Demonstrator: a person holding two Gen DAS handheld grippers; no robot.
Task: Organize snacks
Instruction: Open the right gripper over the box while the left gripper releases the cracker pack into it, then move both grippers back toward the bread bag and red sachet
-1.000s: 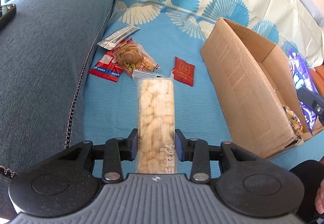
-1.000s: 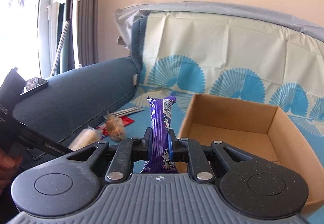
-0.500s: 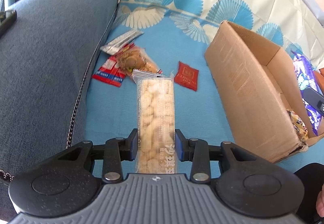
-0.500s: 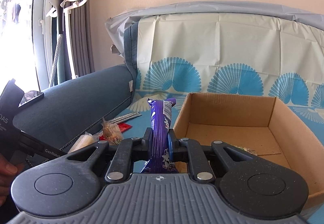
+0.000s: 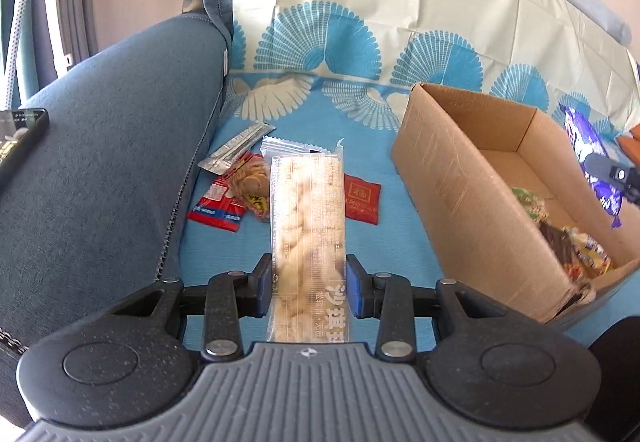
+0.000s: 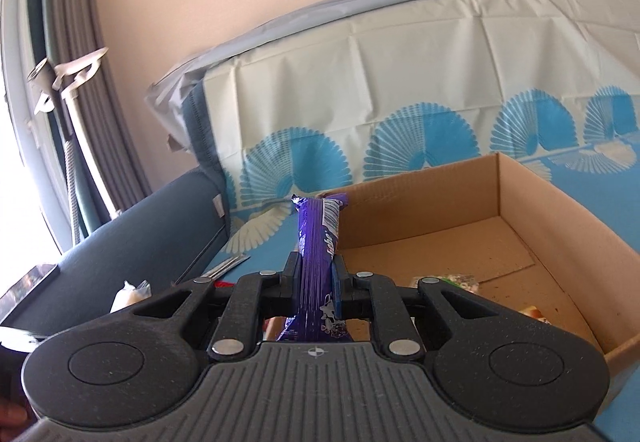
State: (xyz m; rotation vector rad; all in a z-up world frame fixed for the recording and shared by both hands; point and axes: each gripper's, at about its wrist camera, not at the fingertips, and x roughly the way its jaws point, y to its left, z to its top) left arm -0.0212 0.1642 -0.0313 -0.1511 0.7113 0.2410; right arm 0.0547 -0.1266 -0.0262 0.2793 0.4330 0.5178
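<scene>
Nearby, red packet [image 5: 362,197] and silver sachet [image 5: 236,147] beside cardboard box [image 5: 472,198].

Matt corrugated cardboard box [image 5: 472,178], glossy plastic wrapper [image 5: 307,218], woven cloth armrest [image 5: 100,146]

Both views are bright with daylight. In the right wrist view the window [image 6: 16,146] at the far left of the claw is blown out to plain white, and the light falls from that side across the blue sofa arm [image 6: 160,226]. The wall beyond the claw is evenly lit and soft peach. Ahead and to the right of the left claw, sun lies on the cardboard box [image 5: 472,194], its near wall pale and its inner far wall in shade. The clear wrapper of the long snack pack [image 5: 307,226] between the left claw's pads carries mild glare. Fisheye bending curves the sofa back and the curtain at the frame edges, and corners darken slightly. Focus is fairly sharp throughout; no motion blur shows.
</scene>
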